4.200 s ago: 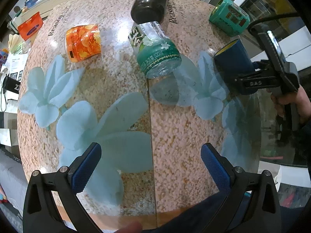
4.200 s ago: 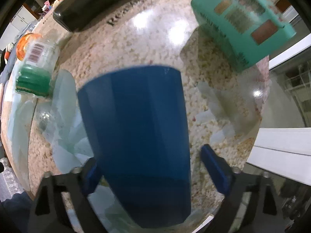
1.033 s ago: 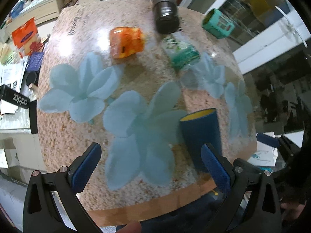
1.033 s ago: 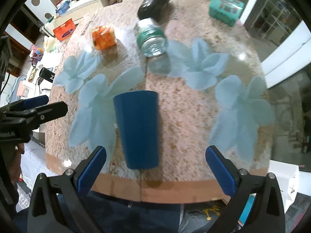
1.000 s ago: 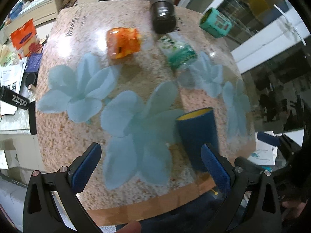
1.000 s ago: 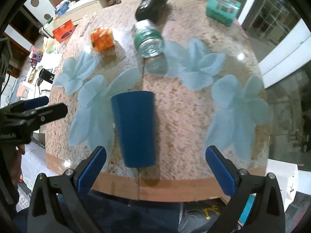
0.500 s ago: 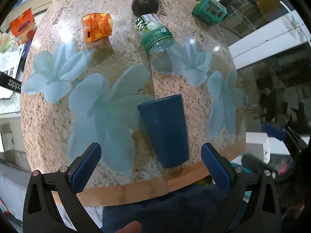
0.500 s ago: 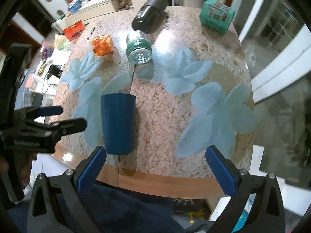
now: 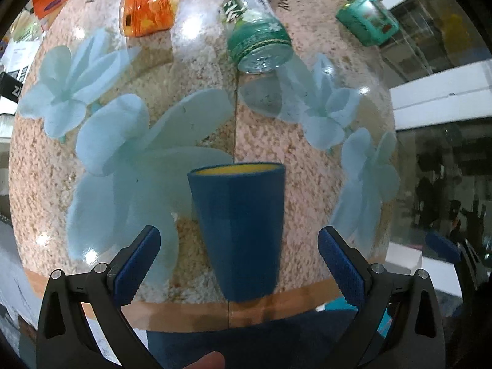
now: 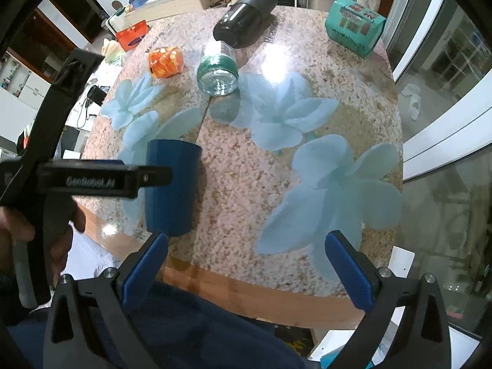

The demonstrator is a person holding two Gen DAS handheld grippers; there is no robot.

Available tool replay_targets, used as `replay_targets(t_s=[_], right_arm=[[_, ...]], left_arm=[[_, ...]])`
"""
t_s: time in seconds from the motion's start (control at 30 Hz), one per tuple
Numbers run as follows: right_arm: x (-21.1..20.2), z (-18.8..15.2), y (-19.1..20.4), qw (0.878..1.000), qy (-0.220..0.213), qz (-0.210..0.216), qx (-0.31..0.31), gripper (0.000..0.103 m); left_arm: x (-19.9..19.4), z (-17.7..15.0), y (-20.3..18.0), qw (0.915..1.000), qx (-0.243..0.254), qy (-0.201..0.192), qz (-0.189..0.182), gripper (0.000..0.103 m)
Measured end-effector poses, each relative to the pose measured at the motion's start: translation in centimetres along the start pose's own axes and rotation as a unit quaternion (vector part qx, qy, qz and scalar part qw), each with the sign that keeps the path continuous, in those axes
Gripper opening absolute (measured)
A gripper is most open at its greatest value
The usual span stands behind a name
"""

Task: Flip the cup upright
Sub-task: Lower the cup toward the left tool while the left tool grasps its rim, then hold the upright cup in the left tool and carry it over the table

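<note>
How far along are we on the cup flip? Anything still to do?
Done: the blue cup stands upright near the table's front edge, yellow inside showing at its rim. In hand: nothing; the left tool is open with the cup between its fingers, untouched, and the right tool is open and clear. Left: likely just backing away.

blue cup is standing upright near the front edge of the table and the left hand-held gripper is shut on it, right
Not quite. The blue cup does stand upright near the table's front edge, but the left hand-held gripper is open, its pads either side of the cup without touching, as the left wrist view shows.
</note>
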State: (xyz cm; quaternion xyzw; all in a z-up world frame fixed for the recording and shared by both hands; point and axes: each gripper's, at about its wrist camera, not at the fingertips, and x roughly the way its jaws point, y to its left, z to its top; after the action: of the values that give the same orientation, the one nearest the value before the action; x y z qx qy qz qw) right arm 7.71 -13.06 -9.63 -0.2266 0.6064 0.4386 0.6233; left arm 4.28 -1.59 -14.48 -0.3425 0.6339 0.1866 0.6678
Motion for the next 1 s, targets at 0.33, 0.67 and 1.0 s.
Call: replay_targets(t_s=[0.33,0.67,1.0], right_arm=[[2.7,0.2,-1.5,0.999,0.031,-0.001,0.012,0.103],[3.0,-0.3,-2.1,0.999,0.038,0.003,0.02,0.103],[2.3,-0.7,-2.6,0.999,0.018,0.006,0.035,0.103]], left_arm=[[4.3,2.4,0.1,0.9995,-0.005,0.027,0.018,0.103],[6.0,2.2,0.1,0.9991,-0.022,0.033,0.018,0.077],[5.8,1.2,0.6,0.9996,-0.025,0.013,0.001,0.077]])
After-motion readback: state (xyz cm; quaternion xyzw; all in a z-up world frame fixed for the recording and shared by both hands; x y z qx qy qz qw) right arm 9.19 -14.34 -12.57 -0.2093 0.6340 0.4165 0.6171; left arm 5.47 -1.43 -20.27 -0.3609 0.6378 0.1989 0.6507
